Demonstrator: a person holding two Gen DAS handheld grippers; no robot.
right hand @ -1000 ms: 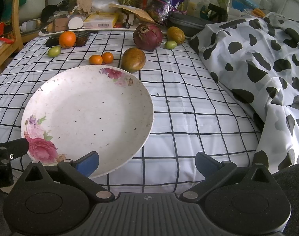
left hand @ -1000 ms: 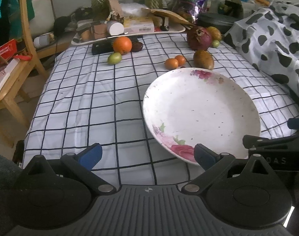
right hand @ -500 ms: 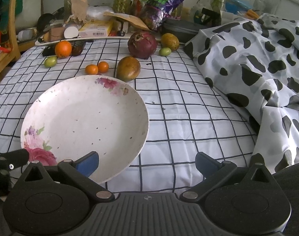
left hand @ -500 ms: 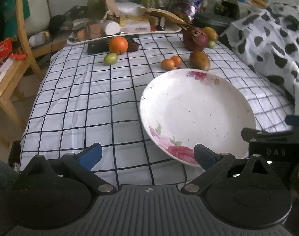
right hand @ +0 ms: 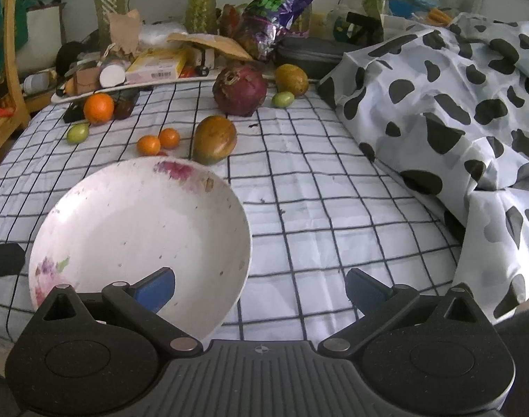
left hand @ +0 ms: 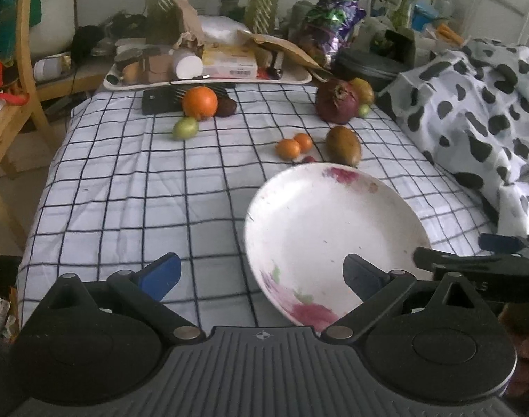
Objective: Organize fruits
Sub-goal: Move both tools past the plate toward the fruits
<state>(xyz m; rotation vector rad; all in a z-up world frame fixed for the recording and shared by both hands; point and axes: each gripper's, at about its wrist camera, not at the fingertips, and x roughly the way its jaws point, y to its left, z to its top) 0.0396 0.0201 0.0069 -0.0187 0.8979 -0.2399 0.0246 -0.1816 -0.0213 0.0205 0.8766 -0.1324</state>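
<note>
A white plate with pink flowers [left hand: 334, 229] [right hand: 139, 229] lies empty on the checked cloth. Beyond it lie a mango [left hand: 343, 146] [right hand: 215, 139], two small oranges [left hand: 288, 148] [right hand: 149, 145], a large orange [left hand: 199, 103] [right hand: 98, 108], a green fruit [left hand: 185, 128] [right hand: 78, 133], a dark red pomegranate [left hand: 336, 100] [right hand: 240, 87], a yellow fruit [right hand: 291, 79] and a second small green fruit [right hand: 282, 99]. My left gripper [left hand: 261, 274] is open and empty at the plate's near left rim. My right gripper [right hand: 261, 288] is open and empty at its near right rim.
A cluttered white tray [left hand: 208, 81] and a black case [right hand: 309, 55] stand along the far edge. A cow-print blanket [right hand: 455, 111] is heaped on the right. A wooden chair [left hand: 7, 104] stands off the left edge.
Both grippers have drawn back and risen a little, so the plate and fruits sit lower in view. Both stay open. Nothing on the cloth has moved.
</note>
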